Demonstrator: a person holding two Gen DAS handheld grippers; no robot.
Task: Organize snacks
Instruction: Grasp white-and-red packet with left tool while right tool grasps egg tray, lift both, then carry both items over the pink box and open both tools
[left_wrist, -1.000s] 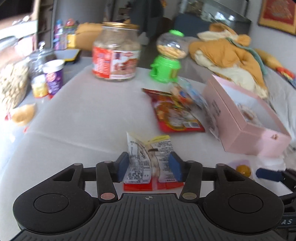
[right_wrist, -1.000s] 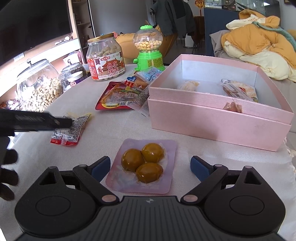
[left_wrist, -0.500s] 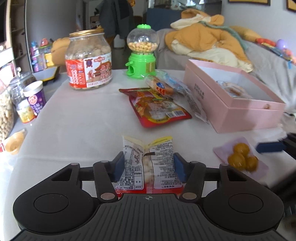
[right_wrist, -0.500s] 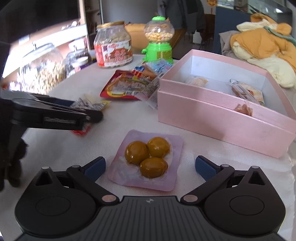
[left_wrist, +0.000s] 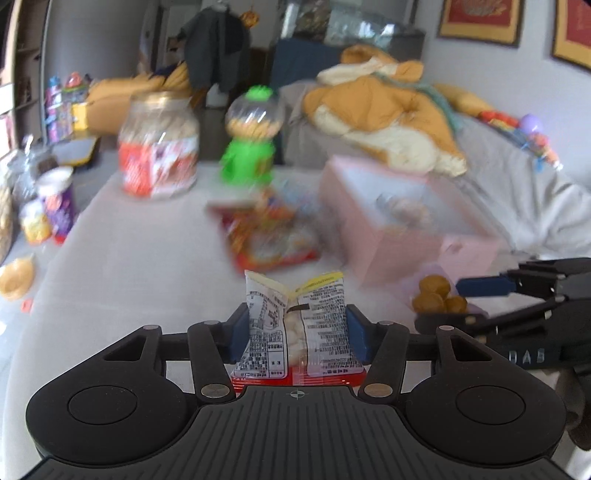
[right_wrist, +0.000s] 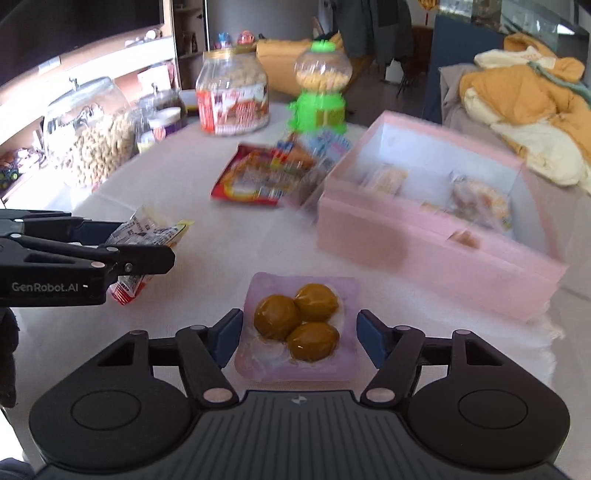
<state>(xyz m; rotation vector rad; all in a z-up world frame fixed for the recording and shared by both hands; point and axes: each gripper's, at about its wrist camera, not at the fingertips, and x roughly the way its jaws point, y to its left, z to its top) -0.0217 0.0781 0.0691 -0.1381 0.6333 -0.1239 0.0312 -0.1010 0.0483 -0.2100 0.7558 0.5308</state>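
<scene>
Snacks are mid-sort and both grippers have one each, with the pink box (right_wrist: 436, 254) as the obvious drop spot, so I'll place everything off that.

The left gripper (left_wrist: 295, 334) is clamped on a small white peanut packet (left_wrist: 295, 325). Its blue pads press both sides of the pack, which stands up between them, and in the right wrist view it looks clear of the cloth, well out from the box's near wall.

The right gripper (right_wrist: 299, 334) has just been closing around the lilac pouch (right_wrist: 299, 328) with three brown balls in it. The pouch sits between the pads, just short of the box's front wall. The left pad looks like it's on the pouch edge, but the right pad seems to have a sliver of gap, so I honestly can't tell whether it's properly pinched.

How I'd do it well:
- Check the right one actually bites before trusting the lift, because that pouch looks slick and floppy.
- Take one hand over the near wall at a time so the two tools don't clip each other.
- Come in high enough to clear the rim, then set down in a bare patch, away from the packs already sitting toward the box's far side.
- Skip the red bag (right_wrist: 258, 177) leaning by the box's left corner for now.
</scene>
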